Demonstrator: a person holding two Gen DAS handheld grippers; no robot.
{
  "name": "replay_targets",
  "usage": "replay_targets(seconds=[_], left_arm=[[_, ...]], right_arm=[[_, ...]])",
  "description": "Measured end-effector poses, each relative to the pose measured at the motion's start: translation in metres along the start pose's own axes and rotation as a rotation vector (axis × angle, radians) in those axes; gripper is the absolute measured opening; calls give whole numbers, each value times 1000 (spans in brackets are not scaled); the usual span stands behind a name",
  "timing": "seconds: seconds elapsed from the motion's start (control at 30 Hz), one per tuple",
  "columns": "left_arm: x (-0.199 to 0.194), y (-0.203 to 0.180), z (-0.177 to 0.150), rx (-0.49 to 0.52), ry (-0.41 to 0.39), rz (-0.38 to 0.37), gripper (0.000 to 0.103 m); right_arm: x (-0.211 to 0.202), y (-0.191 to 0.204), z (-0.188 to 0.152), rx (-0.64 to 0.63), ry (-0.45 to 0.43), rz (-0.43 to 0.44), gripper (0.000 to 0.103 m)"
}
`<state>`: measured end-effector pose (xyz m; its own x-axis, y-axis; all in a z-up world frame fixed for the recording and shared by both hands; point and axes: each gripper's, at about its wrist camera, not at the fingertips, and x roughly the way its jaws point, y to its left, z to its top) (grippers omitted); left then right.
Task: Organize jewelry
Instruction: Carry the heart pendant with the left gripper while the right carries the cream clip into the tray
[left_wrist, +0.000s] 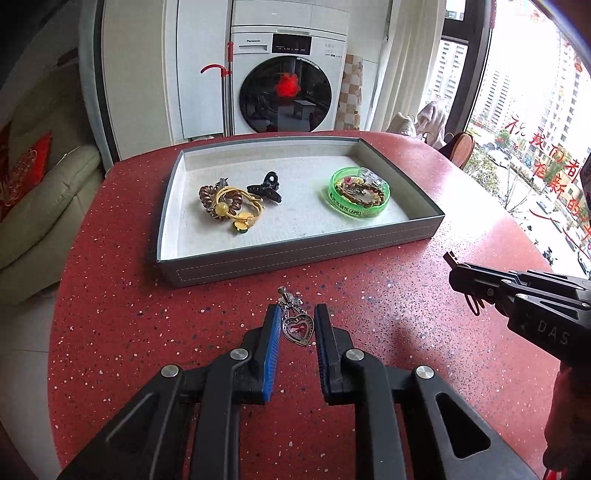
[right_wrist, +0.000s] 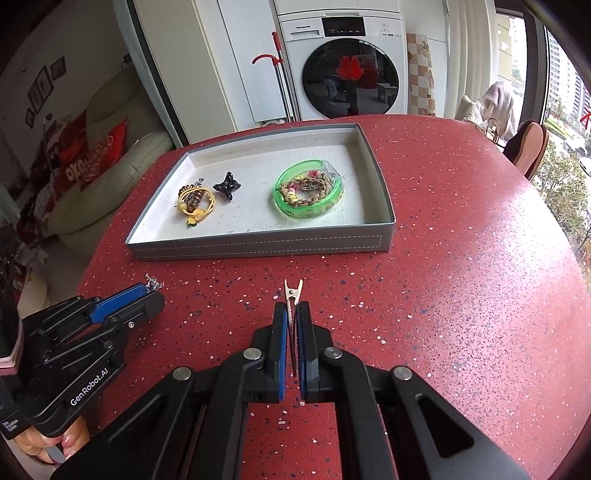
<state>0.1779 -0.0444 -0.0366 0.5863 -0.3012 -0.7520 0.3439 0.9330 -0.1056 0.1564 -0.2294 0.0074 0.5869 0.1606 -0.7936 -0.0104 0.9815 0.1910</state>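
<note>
A grey tray (left_wrist: 295, 254) (right_wrist: 258, 248) on the red table holds yellow and brown hair ties (left_wrist: 229, 206) (right_wrist: 195, 202), a black claw clip (left_wrist: 266, 189) (right_wrist: 226, 187) and a green bangle (left_wrist: 358, 197) (right_wrist: 308, 192) with beaded bracelets inside it. My left gripper (left_wrist: 295, 325) (right_wrist: 147, 291) is open, its fingers either side of a silver heart pendant (left_wrist: 297, 326) lying on the table. My right gripper (right_wrist: 293, 317) (left_wrist: 452, 260) is shut on a small metal hair clip (right_wrist: 293, 295), held above the table in front of the tray.
A washing machine (left_wrist: 288, 77) and a red-handled mop (left_wrist: 225, 92) stand behind the table. A sofa (left_wrist: 40, 206) is at the left, a window and chair (left_wrist: 461, 147) at the right. The table edge curves close on the left.
</note>
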Motion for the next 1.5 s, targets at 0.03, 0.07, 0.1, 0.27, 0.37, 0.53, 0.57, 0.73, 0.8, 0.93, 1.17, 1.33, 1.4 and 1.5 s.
replay_targets(seconds=[0.03,0.07,0.1,0.27,0.37,0.53,0.57,0.73,0.8,0.93,1.17,1.33,1.4,1.5], left_arm=[[-3,2,0,-4,-2,-3,37],[-5,5,1,-10,-5,-6,37],[-8,8,1,-17,-8,-7,37],[-21,25,7,-67,-28,-22,37],[-27,32,13,-80,-45,-15,37],[-29,37,23,-84,-65,1,37],[-29,38,26,-87,-67,2,37],[-21,42,42,-92,-79,10,37],[-17,45,50,-101,-83,7,37],[-8,48,67,-102,-86,10,37],[20,51,85,-79,-57,26,37],[42,51,89,-72,-26,27,37],[51,49,89,-65,-10,31,37],[64,47,89,-52,12,41,37]], right_arm=[[-2,0,0,1,-4,2,5],[-4,0,1,1,-7,4,5],[-5,0,1,3,-11,7,5],[-14,-2,8,21,-31,28,5],[-16,-2,12,21,-42,37,5],[-19,-1,22,10,-52,45,5],[-19,-1,25,10,-52,48,5],[-15,1,42,0,-58,53,5],[-13,3,51,-11,-61,53,5],[-3,10,72,-23,-59,69,5],[31,26,94,-40,-11,101,5],[57,36,97,-55,29,106,5],[68,39,97,-59,47,106,5],[84,39,97,-61,76,103,5]])
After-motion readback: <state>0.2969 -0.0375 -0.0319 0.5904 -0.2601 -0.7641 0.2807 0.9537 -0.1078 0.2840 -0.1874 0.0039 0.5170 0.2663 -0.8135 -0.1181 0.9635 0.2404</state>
